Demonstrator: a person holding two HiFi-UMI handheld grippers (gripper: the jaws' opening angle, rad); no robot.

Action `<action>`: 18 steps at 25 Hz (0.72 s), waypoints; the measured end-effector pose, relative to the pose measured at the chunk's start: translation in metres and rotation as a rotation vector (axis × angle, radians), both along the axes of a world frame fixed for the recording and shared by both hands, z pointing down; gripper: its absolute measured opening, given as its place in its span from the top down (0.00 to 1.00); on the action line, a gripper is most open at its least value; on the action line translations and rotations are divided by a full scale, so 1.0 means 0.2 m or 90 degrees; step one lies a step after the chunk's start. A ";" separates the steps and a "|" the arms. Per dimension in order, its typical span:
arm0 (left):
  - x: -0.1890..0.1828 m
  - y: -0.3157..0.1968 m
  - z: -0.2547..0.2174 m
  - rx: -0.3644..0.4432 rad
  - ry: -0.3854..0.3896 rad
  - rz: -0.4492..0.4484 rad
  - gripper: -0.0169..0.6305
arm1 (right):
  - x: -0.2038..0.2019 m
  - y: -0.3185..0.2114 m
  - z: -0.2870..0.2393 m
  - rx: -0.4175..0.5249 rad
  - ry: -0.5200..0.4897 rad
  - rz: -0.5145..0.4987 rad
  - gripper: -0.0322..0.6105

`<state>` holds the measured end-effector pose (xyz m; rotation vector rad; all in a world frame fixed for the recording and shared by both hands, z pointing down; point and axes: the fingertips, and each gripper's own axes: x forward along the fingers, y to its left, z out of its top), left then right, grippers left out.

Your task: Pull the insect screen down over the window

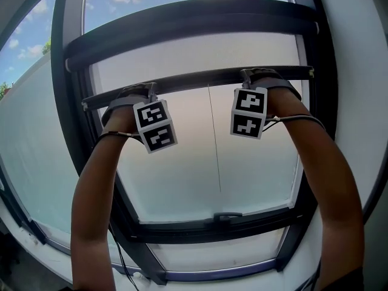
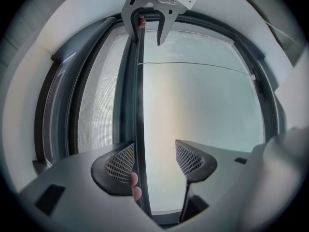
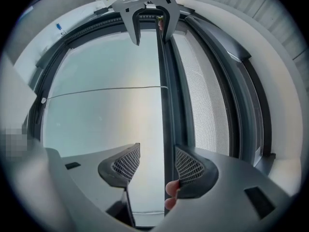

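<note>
Pull bar (image 1: 200,77) of the insect screen (image 1: 194,54) runs side to side across the upper frame, barely down the window (image 1: 206,168). Left gripper (image 2: 154,156) and right gripper (image 3: 155,161) both straddle it with fingers apart, nothing clamped, so I'd squeeze first, then drag straight down evenly.

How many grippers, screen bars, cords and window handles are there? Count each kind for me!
Grippers: 2 (left gripper, right gripper)
Screen pull bar: 1
Pull cord: 1
Window handle: 1
Total: 5
</note>
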<state>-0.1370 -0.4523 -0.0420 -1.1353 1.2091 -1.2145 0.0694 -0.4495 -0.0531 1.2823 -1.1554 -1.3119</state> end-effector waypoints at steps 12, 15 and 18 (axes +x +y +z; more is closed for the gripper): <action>0.00 0.01 0.29 -0.065 0.004 0.021 0.57 | 0.01 0.00 0.29 -0.046 0.035 -0.001 0.62; 0.00 0.01 0.33 -0.067 -0.001 0.016 0.57 | 0.01 0.00 0.34 -0.054 0.035 -0.003 0.62; 0.00 0.01 0.38 -0.067 -0.007 0.011 0.57 | 0.01 0.00 0.39 -0.059 0.044 0.002 0.62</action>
